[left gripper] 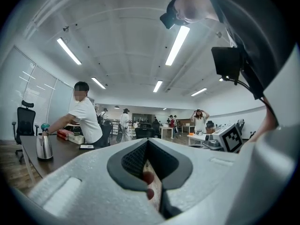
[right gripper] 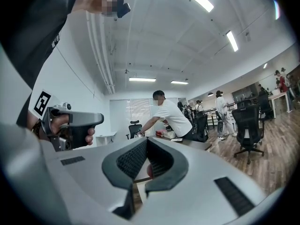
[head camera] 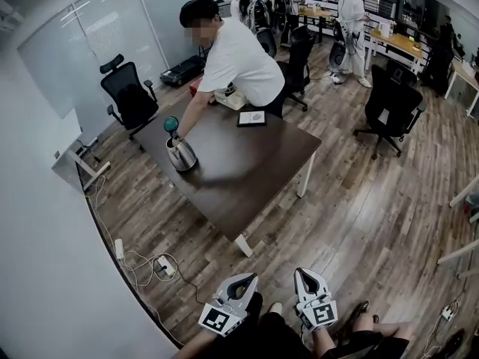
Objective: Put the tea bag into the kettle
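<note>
Standing well back from the table [head camera: 258,174]
Left gripper [head camera: 241,281] and right gripper [head camera: 310,277] are closed and empty; best approach the kettle [head camera: 180,154] once the person [head camera: 239,64] steps clear.

Bare wood floor [head camera: 359,223] lies open between the left gripper [head camera: 249,277] and right gripper [head camera: 303,271], at the near edge, and the dark table [head camera: 254,170], whose near and right parts are bare. At the table's left end a person [head camera: 239,62] leans over from the far side, arm [head camera: 193,118] stretched to the kettle [head camera: 181,154] with the hand at its top, closing off the way in from above and behind. Cables [head camera: 142,264] trail along the left wall [head camera: 45,260], a tablet [head camera: 251,117] lies near the table's far edge, and a left chair [head camera: 129,92] and right chair [head camera: 393,107] stand beyond.
</note>
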